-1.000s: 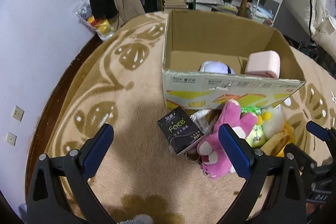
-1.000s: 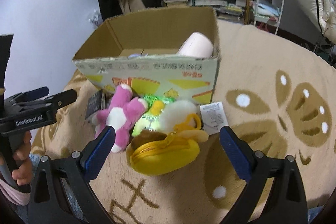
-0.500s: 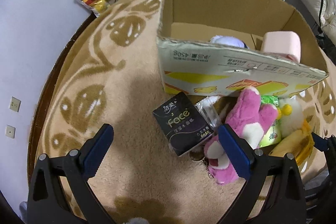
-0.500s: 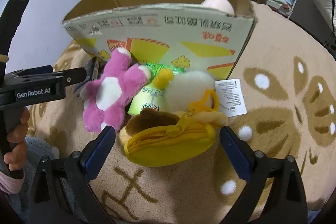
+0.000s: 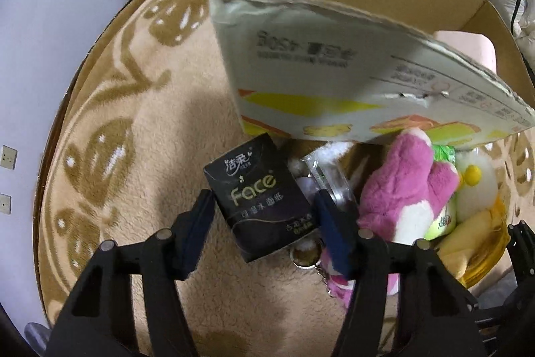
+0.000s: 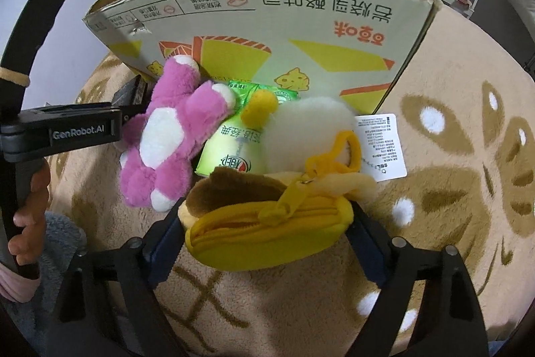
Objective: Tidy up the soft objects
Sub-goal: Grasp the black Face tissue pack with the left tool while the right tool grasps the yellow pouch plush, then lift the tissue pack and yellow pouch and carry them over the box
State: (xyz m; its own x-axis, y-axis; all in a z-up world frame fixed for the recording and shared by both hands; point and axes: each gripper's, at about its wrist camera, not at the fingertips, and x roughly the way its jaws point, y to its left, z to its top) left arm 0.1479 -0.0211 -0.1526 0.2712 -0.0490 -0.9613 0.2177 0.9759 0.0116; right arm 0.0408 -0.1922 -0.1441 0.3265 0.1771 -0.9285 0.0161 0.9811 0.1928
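Step in hand: pickup, both hands at once; I am lowering each gripper over its own item in the pile of soft things lying on the carpet (image 5: 140,136) against the front wall of the cardboard box (image 6: 267,22).

Left gripper (image 5: 264,216): jaws have just been closing and stand about half open; the black "Face" tissue pack (image 5: 259,206) lies between the blue pads; left pad (image 5: 200,223) looks just clear of the pack's edge, the right pad sits at its other side, contact not certain; I judge nothing gripped yet.

Right gripper (image 6: 267,223): jaws have just been closing, but stand wide; the yellow zip pouch (image 6: 267,233) fills the gap; pads sit at both its ends, and whether they press in I cannot tell; pouch rests on the carpet.

Neighbours: pink plush bear (image 6: 170,136) between the two targets, touching the left gripper's right finger; white plush with yellow keyring strap (image 6: 311,129) and green tissue pack (image 6: 230,146) behind the pouch; paper tag (image 6: 378,146) beside them.

Box contents: pink roll (image 5: 468,52) showing over the rim.

Next move, as I judge it: finish closing on pack and pouch, firm but not crushing; lift straight up clear of the bear and keyrings; carry over the box wall and drop inside.
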